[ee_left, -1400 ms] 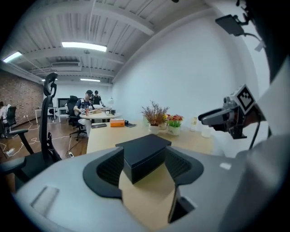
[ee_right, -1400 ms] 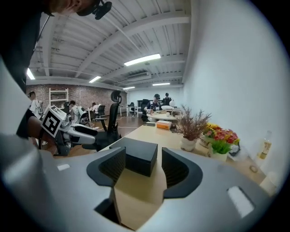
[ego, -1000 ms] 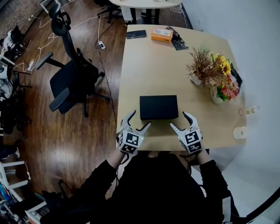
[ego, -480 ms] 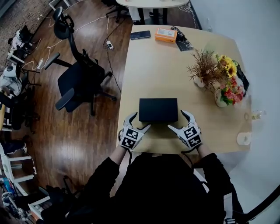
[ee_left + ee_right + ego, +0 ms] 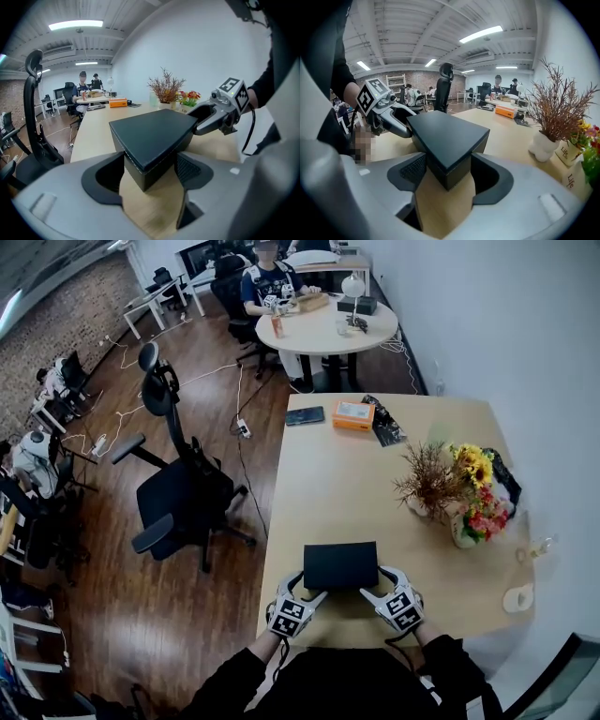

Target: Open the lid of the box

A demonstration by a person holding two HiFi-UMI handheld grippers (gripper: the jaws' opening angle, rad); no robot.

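A flat black box (image 5: 339, 565) with its lid on lies near the front edge of the wooden table (image 5: 347, 479). My left gripper (image 5: 309, 587) sits at its near left corner and my right gripper (image 5: 377, 582) at its near right corner. In the left gripper view the box corner (image 5: 150, 140) is wedged between the jaws, which have just been closing, and both pads touch its sides. The right gripper view shows the other corner (image 5: 450, 140) caught the same way. Each gripper sees the other across the box: right gripper (image 5: 206, 119), left gripper (image 5: 396, 124).
A dried plant in a white pot (image 5: 429, 486) and flower vases (image 5: 469, 517) stand at the table's right. An orange box (image 5: 353, 414) and a phone (image 5: 307, 416) lie at the far end, and a tape roll (image 5: 517, 598) lies at the near right corner. An office chair (image 5: 178, 493) stands left of the table.
Both grippers moved forward from just short of the box onto its near corners, and their jaws have closed in around it. The head view now takes in more of the room.
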